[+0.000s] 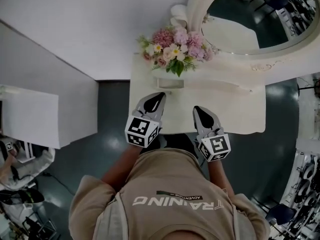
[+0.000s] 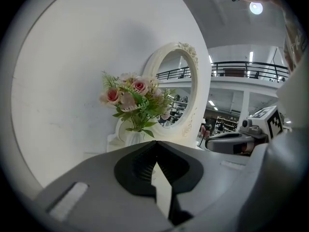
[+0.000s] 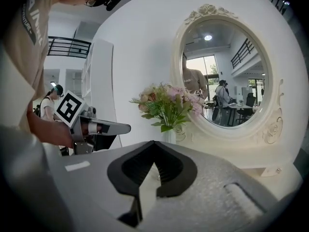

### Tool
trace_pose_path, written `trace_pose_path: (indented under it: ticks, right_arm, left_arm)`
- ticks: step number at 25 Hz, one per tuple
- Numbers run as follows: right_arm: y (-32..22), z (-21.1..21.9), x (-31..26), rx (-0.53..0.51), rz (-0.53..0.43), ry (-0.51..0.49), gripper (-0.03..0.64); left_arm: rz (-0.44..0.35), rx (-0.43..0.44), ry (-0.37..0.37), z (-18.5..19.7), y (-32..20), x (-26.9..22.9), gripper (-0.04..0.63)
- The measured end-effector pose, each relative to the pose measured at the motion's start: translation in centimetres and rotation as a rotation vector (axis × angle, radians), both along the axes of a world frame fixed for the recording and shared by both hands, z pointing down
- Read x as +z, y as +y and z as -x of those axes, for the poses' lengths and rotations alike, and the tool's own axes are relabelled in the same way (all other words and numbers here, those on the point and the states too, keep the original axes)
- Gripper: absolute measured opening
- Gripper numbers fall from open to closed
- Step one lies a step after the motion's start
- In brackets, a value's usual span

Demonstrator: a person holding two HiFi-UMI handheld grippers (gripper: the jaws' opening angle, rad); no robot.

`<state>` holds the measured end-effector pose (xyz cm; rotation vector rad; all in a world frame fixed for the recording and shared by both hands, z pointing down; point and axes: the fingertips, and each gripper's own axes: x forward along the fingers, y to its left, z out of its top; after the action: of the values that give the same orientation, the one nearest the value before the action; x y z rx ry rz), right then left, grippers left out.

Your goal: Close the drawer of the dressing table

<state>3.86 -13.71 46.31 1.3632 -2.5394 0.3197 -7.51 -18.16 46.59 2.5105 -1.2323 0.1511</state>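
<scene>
The white dressing table [image 1: 235,115] lies below me, with an oval mirror [image 1: 252,19] at its back. A small drawer [image 1: 170,84] sticks out a little from the raised back shelf, right under the pink flower bouquet [image 1: 174,48]. My left gripper [image 1: 159,97] hovers over the tabletop just in front of that drawer, jaws shut and empty. My right gripper [image 1: 197,110] hangs to its right, nearer the front edge, also shut and empty. In the left gripper view the left gripper [image 2: 155,145] faces the bouquet [image 2: 133,98]. In the right gripper view the right gripper [image 3: 153,144] faces the bouquet [image 3: 166,103] and the mirror [image 3: 227,76].
A white wall [image 1: 90,24] runs behind the table, and a white cabinet [image 1: 30,116] stands to the left across dark floor [image 1: 110,109]. The person's torso is against the table's front edge. Each gripper shows in the other's view: right gripper [image 2: 236,141], left gripper [image 3: 96,128].
</scene>
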Motion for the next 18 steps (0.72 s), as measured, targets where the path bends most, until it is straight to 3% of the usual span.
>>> trace_pose_path:
  ticks: [11, 18]
  right_arm:
    - [-7.5, -2.0, -0.6, -0.122, -0.091, -0.025, 0.003]
    - [-8.6, -4.0, 3.0, -0.145, -0.042, -0.042, 0.003]
  left_arm:
    - [0.04, -0.104, -0.079, -2.5, -3.1, 0.3, 0.018]
    - [0.189, -0.11, -0.165, -4.5, -4.0, 7.4, 0.018]
